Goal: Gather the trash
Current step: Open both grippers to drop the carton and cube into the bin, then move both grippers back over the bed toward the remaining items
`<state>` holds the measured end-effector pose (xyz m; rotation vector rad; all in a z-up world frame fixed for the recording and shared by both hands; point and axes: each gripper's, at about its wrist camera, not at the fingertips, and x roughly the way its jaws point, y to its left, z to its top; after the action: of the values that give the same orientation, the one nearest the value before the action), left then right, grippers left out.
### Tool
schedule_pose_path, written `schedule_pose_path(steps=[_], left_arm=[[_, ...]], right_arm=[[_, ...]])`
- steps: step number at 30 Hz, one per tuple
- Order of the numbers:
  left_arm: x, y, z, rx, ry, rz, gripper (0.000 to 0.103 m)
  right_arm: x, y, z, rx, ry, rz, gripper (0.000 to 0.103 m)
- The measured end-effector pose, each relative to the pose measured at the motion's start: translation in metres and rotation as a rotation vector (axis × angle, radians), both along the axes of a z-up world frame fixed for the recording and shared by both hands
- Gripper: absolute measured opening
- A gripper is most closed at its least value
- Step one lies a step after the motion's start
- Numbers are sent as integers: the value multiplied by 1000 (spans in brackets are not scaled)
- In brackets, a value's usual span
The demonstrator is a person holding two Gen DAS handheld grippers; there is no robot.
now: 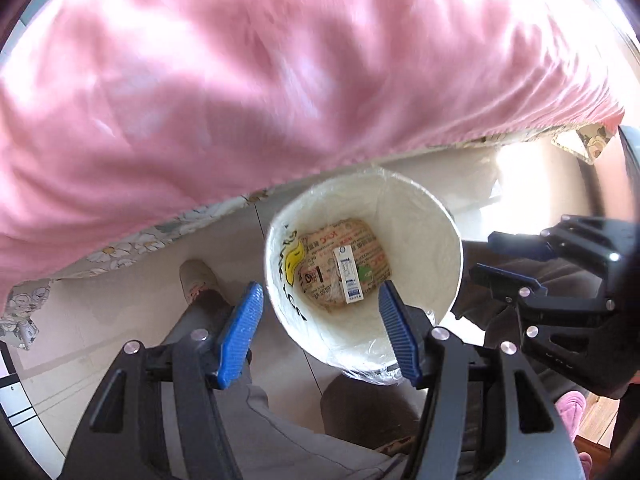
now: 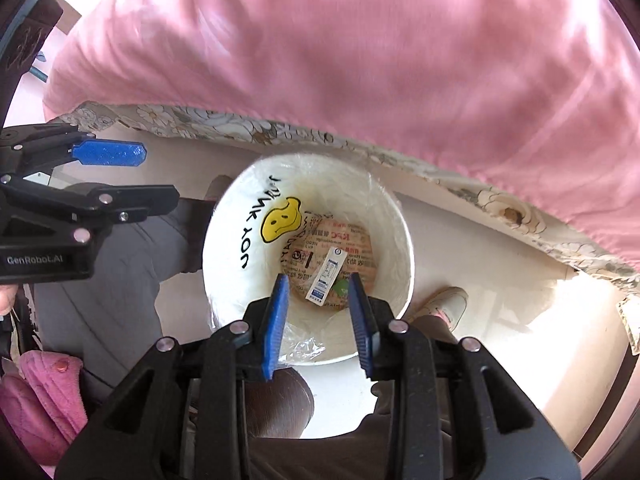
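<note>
White round plastic bin w/ clear liner bag stands on the pale floor just beside the bed w/ pink blanket, at 12 o'clock from both tools. Yellow smiley sticker + black lettering on its inner wall.

Contents: brown printed paper takeaway bag lying flat on the bottom; small white-and-blue carton on top of it; a green scrap just beside at 3 o'clock, too small to identify.

Handling, my guess: all light, paper/card, crushable, not fragile. Carton stiff enough to pinch across its short sides. Liner thin + slippery; for lifting out, gather the loose film at the rim, 6 o'clock.

Left tool: jaws wide apart, holding nothing. Right tool: jaws part open, narrower gap, also nothing held.
</note>
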<state>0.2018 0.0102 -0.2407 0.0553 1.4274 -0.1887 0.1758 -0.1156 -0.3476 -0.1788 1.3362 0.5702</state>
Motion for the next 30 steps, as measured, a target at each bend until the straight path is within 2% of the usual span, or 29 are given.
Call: schedule_pose_path(steps=[1,4,6,9,14,20,24,30], left_arm=[[0,2,14,2,-30,3,67],[5,8,60,24,-132,19,75],[9,11,87,54,-204,19,81],[17,16,124,71,-295,28,85],[37,23,166,84,-397,78,91],[65,30,207,103,-462,106,92],[93,35,217,116,-486,122,92],[136,43,219,120,-482,146,92]], right_arm=[[0,-1,15,2,-30,-2,34],[0,-5,67,13,-133,-10,46],[1,-10,102,12,-214,-17,62],[7,-15,148,21,-319,-33,76],[26,-25,207,51,-406,-56,80],[59,-27,254,33,-505,-65,81],[81,-26,277,32,-547,-68,81],[123,-20,290,41,-571,-79,81]])
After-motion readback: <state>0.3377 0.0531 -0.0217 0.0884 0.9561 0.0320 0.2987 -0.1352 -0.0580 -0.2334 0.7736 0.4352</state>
